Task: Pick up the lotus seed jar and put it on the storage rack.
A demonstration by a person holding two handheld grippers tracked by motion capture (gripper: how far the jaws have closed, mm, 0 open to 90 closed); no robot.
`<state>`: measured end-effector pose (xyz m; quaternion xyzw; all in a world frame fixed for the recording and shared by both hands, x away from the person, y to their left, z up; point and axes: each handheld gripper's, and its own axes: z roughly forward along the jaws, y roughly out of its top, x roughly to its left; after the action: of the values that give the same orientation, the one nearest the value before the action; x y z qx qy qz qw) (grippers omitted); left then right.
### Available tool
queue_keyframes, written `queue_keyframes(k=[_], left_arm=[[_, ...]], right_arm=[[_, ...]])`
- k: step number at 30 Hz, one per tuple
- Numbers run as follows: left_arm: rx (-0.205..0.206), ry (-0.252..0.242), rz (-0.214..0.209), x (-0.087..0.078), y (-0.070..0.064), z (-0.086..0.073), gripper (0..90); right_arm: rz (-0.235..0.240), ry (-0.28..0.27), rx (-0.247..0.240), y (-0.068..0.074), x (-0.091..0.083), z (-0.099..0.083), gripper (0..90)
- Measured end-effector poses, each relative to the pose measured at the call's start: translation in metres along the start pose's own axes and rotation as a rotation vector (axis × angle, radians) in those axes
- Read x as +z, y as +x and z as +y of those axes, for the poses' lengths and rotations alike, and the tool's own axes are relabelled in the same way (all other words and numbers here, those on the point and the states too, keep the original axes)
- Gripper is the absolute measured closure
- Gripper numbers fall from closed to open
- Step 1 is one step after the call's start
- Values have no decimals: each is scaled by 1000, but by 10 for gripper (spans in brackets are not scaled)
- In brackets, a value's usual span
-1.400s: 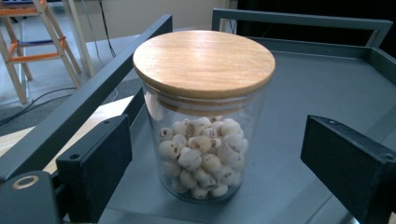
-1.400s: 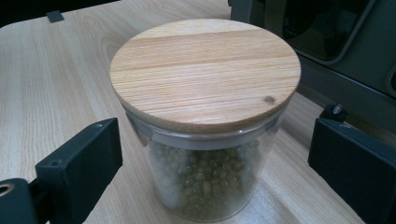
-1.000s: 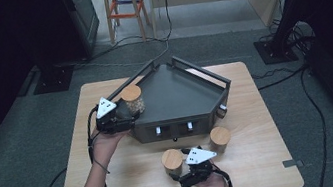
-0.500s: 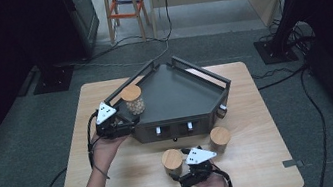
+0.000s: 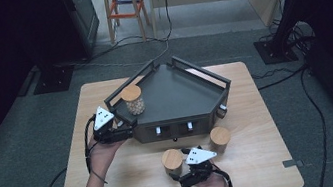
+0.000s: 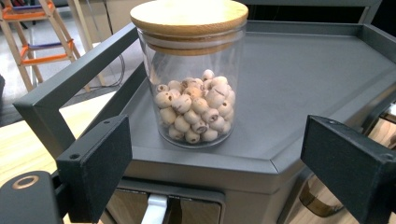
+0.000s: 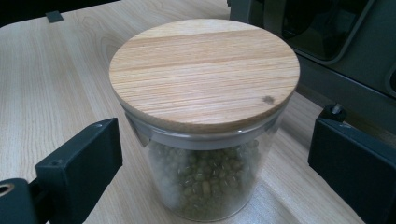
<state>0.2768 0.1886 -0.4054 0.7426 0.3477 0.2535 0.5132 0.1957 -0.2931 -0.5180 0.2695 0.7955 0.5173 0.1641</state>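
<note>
A glass jar of pale round seeds (image 5: 133, 100) (image 6: 194, 74) with a wooden lid stands upright on the left part of the dark grey tray stand (image 5: 185, 95) (image 6: 303, 79). My left gripper (image 5: 127, 130) (image 6: 233, 177) is open just off the stand's left front corner, with the jar beyond its jaws and apart from them. A second glass jar, filled with green beans (image 5: 172, 162) (image 7: 205, 126), stands on the wooden table (image 5: 132, 180). My right gripper (image 5: 181, 174) (image 7: 215, 172) is open with a jaw on either side of this jar, neither touching it.
A third wooden-lidded jar (image 5: 220, 138) stands on the table right of the green bean jar. The stand has raised rails and two front drawers with white handles (image 5: 174, 128). Beyond the table stand an orange step stool (image 5: 123, 4) and cables on the floor.
The left gripper has let go of the seed jar and drawn back toward the stand's front left corner, leaving the jar standing on the tray. The right gripper has stayed by the green bean jar.
</note>
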Motion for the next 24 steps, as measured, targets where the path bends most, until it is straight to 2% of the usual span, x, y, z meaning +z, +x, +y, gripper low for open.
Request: queue_keyframes(k=[5, 8, 14, 18, 21, 24], left_arm=[[-2, 2, -4, -4, -1, -3, 89], [2, 2, 10, -7, -3, -5, 89], [-12, -2, 15, -11, -4, -10, 89], [-1, -1, 13, -14, -7, -13, 89], [29, 4, 11, -14, -11, -15, 89], [27, -6, -1, -16, -13, -17, 89]], right_arm=[[-3, 2, 3, 0, 0, 0, 27], [-5, 3, 5, 1, 0, 1, 27], [-4, 3, 2, 1, 0, 1, 27], [-4, 4, 1, 1, 0, 1, 27], [-5, 5, 2, 1, 1, 1, 27], [-7, 6, 4, 1, 1, 1, 27]])
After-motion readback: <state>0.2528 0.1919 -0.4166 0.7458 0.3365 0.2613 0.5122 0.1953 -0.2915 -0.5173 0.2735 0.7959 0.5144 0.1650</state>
